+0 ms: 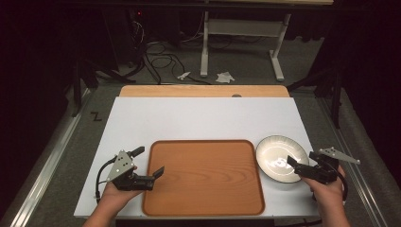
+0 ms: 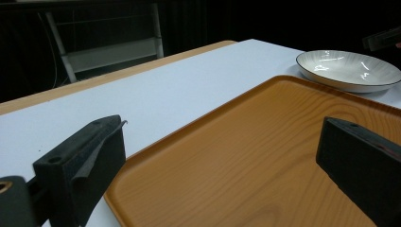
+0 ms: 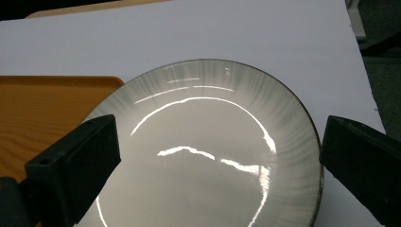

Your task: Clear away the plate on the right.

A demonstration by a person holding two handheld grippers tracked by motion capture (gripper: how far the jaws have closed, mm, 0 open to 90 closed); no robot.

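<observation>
Hands at the near edge of a white table [image 1: 198, 118] each hold a black two-jaw gripper, and both face a wooden tray [image 1: 203, 177] that lies flat between them. The left gripper [image 1: 150, 164] hovers at the tray's left rim with its jaws spread wide and nothing between them, one jaw over the bare table and the other over the tray floor, probably to steady or grasp that rim. A shallow bowl [image 1: 282, 158] sits on the table just beside the tray's right edge, close to its far corner. The right gripper [image 1: 301, 161] reaches over the bowl's near rim, jaws released and straddling it, apparently ready to lift it across.

Seen along the left gripper [image 2: 217, 165], the tray [image 2: 246, 156] is orange-brown with visible grain, rounded corners and a low raised lip. Along the right gripper [image 3: 217, 161], the bowl [image 3: 208, 142] is round, glossy ceramic, pale grey with fine radiating streaks and a thin dark edge. Padded jaws look matte and blocky.
</observation>
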